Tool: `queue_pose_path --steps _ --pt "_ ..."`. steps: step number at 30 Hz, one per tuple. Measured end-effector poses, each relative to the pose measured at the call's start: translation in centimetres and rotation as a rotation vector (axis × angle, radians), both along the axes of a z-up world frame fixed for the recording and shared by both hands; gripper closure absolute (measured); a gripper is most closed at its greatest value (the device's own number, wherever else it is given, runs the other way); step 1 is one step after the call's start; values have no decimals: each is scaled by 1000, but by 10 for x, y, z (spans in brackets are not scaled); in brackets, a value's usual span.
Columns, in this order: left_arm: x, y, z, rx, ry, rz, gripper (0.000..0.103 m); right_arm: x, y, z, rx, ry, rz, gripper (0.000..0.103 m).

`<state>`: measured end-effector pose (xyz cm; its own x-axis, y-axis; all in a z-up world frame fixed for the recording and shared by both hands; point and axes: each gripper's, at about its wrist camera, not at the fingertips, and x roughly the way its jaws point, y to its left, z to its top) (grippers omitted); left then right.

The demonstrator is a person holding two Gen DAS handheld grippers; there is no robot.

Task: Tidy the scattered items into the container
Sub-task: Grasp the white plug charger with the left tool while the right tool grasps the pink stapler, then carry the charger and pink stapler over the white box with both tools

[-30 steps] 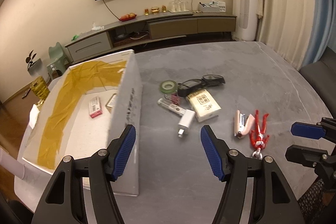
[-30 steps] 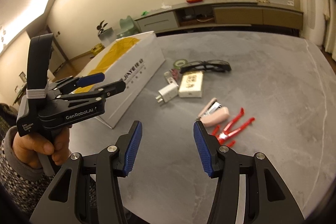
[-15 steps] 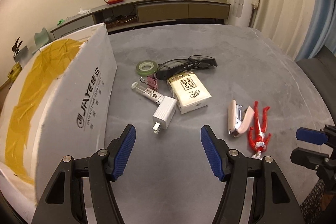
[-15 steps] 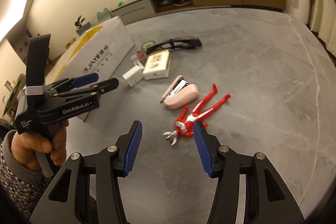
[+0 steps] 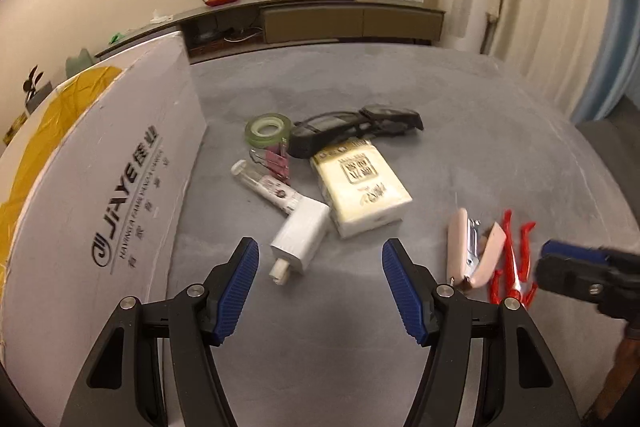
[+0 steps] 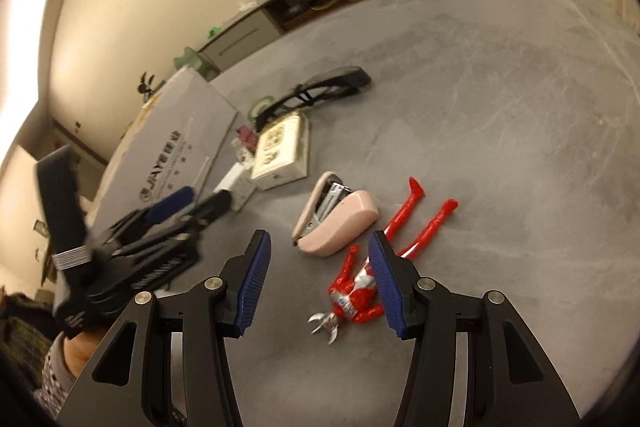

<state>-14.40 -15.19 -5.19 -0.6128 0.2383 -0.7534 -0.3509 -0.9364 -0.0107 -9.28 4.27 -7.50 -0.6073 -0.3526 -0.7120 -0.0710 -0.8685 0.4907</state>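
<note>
Grey stone tabletop (image 5: 460,115) strewn with small items beside a white cardboard box (image 5: 100,195) on the left. Left gripper (image 5: 320,287) fingers spread wide, empty, hovering above a white charger plug (image 5: 300,239). Right gripper (image 6: 316,283) fingers likewise apart and empty, poised over a red toy figure (image 6: 356,295) just beside a pink stapler (image 6: 340,219). Near the plug: tissue pack (image 5: 360,187), black glasses (image 5: 352,127), green tape roll (image 5: 267,127).
</note>
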Motion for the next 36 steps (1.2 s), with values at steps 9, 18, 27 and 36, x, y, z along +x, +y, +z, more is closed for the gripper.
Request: queue_pose_path --steps 9,18,27,36 --pt "-33 -23 -17 61 -50 34 37 -34 -17 -20 92 -43 -44 48" --pt "-41 -18 -33 85 -130 -24 71 -44 -56 -10 339 -1 97 79" --pt "-45 -21 -34 101 -120 -8 60 -45 -52 -7 358 12 107 74" --pt "-49 -20 -35 124 -127 -42 80 -48 -50 -10 323 10 86 77"
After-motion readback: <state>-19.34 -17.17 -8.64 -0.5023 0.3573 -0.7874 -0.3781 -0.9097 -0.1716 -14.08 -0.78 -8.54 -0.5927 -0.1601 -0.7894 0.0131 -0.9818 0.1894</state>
